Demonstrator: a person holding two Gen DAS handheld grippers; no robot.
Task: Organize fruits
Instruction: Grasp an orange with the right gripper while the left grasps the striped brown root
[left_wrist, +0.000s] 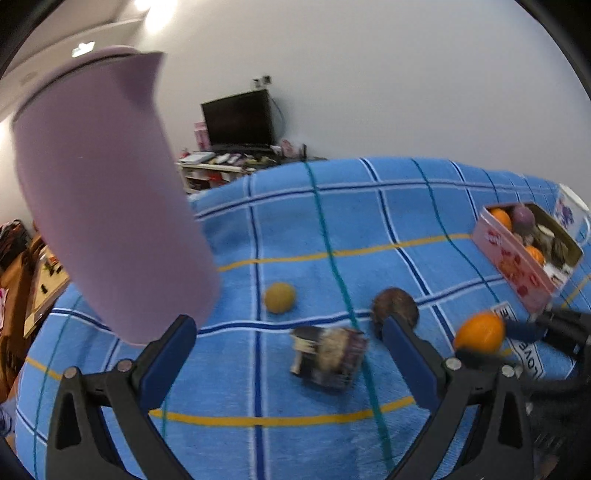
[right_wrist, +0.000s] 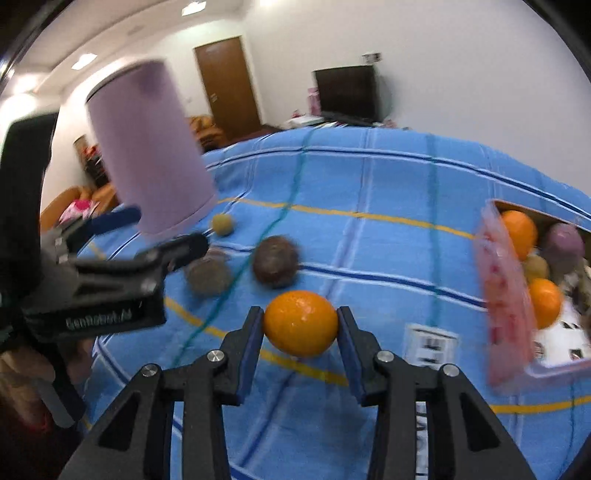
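My right gripper (right_wrist: 301, 314) is shut on an orange (right_wrist: 301, 325), its blue pads pressing both sides, just above the blue checked cloth (right_wrist: 369, 192). The same orange (left_wrist: 480, 332) shows at the right of the left wrist view. My left gripper (left_wrist: 288, 339) stands wide open over the cloth, a small crumpled packet (left_wrist: 328, 356) lying loose between its fingers. A brown round fruit (left_wrist: 395, 306) sits by the right finger, and a small yellow fruit (left_wrist: 279, 297) lies further back. A pink box (left_wrist: 517, 266) at the right holds oranges and a purple fruit (right_wrist: 563, 243).
A tall lilac jug (left_wrist: 107, 192) stands close on the left, blurred, right beside my left gripper's finger (right_wrist: 114, 219). A white printed label (right_wrist: 432, 341) lies on the cloth before the pink box (right_wrist: 506, 295). Beyond the table are a dark screen (left_wrist: 240, 118) and a wooden door (right_wrist: 227, 85).
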